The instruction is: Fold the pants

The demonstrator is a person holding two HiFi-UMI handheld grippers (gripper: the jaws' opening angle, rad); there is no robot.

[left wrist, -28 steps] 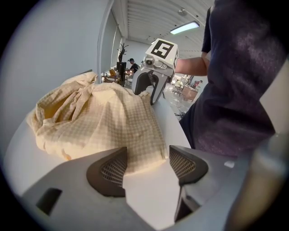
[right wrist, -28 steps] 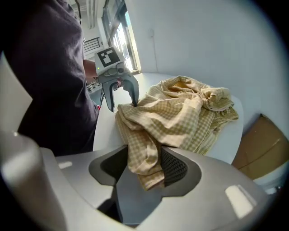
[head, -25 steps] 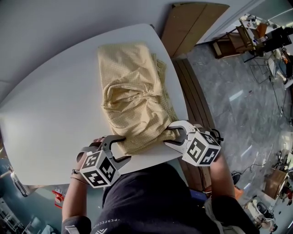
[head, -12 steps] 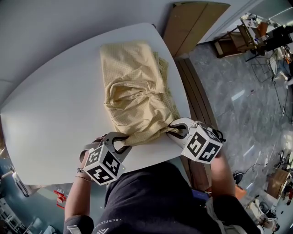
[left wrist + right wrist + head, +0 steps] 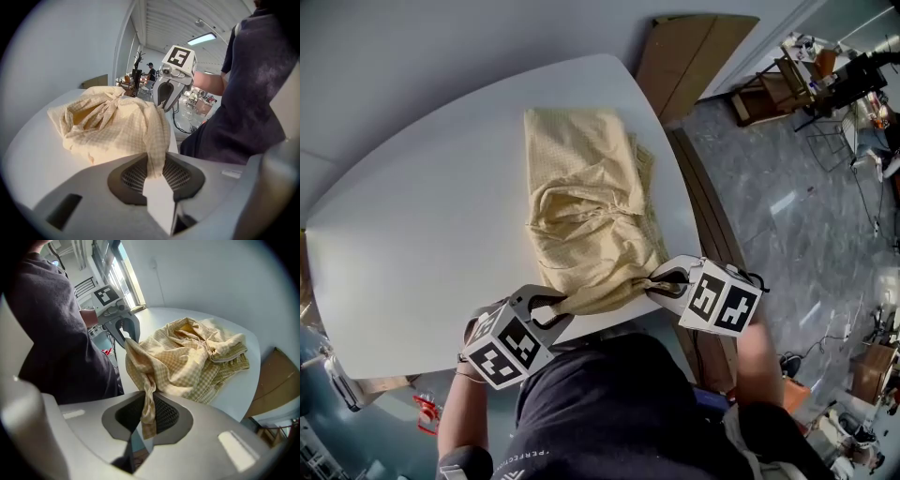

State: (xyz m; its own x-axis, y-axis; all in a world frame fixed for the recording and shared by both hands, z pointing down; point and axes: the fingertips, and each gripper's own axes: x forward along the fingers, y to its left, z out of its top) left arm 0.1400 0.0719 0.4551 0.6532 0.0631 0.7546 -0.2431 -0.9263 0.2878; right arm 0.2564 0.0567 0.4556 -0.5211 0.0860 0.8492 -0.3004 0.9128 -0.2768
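Along the near rim of the pale grey rounded surface, the crumpled yellow checked cloth pants lie toward the right side. The left hand-held gripper and the right hand-held gripper have just been closing, and each pinches one corner of the near hem, with fabric bunched between its jaws. Bare surface spreads wide to the left and past the pants' far end. Just off the right edge run brown wooden slats, and a tan board leans by the far corner. The person's dark-shirted torso crowds the near edge.
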